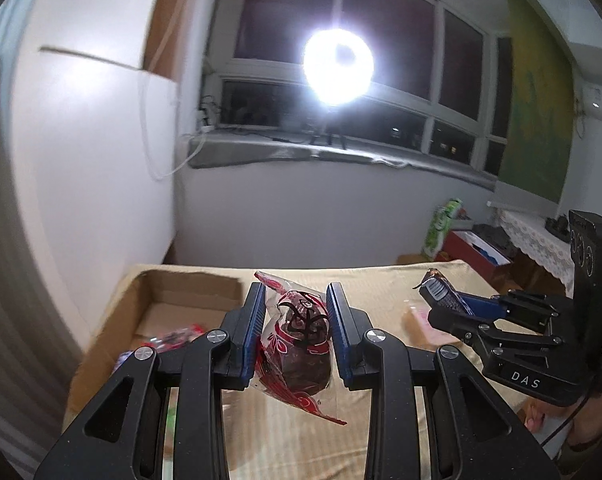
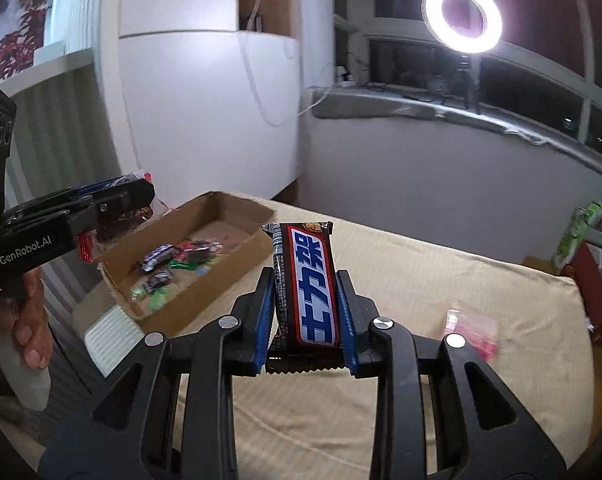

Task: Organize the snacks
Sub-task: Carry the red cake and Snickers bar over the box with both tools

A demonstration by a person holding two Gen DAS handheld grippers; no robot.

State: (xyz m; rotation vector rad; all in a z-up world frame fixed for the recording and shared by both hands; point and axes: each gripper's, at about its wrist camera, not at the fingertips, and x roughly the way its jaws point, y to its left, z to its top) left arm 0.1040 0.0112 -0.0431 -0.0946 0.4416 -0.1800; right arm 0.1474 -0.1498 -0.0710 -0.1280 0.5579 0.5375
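Observation:
My left gripper (image 1: 297, 300) is shut on a dark brown snack in a clear wrapper with red print (image 1: 301, 340), held above the beige cloth. In the right wrist view my right gripper (image 2: 305, 284) is shut on a brown chocolate bar (image 2: 307, 280) with blue and white lettering, standing upright between the blue pads. A cardboard box (image 2: 229, 276) lies to the left with several wrapped snacks inside; it also shows in the left wrist view as the cardboard box (image 1: 113, 320). The right gripper (image 1: 441, 292) with its bar appears at the right of the left wrist view, and the left gripper (image 2: 141, 196) at the left of the right wrist view.
A pink packet (image 2: 475, 332) lies on the beige cloth (image 2: 421, 280) to the right. A ring light (image 2: 463, 16) on a stand shines from the window sill. Red and green boxes (image 2: 585, 256) stand on the floor beyond the table's right edge. A hand (image 2: 31, 320) grips the left gripper's handle.

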